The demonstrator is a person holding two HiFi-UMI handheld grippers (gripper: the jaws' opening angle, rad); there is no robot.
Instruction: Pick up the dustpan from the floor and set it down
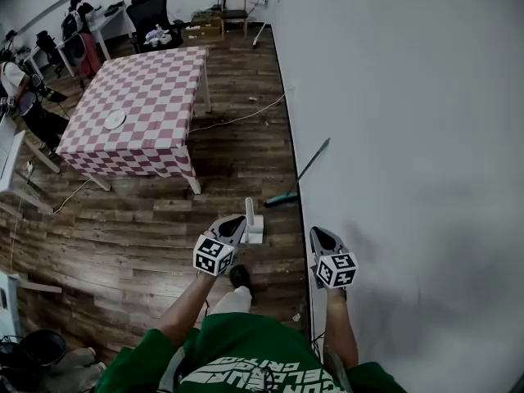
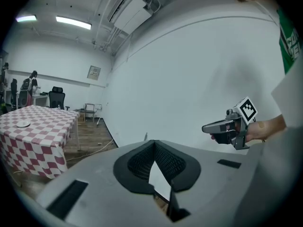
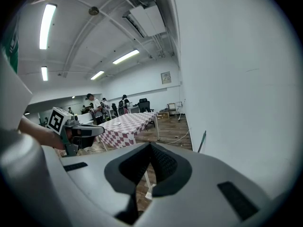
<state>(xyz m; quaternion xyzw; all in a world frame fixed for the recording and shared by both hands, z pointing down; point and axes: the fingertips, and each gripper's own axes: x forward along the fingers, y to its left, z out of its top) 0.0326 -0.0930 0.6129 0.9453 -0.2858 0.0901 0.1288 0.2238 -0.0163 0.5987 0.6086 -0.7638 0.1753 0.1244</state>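
Left gripper [image 1: 232, 223] hangs seemingly just above the white dustpan [image 1: 255, 234].

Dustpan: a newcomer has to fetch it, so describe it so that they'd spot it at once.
Find the table with the checked cloth and the white wall to its right. On the wood floor between them a broom rests by the wall, and the dustpan stands just nearer than its teal head. Unlike the broom, it is white, with a short upright handle.

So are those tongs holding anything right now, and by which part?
Nothing is held. The left tongs and right tongs are both shut and empty; the dustpan stands on the floor ahead.
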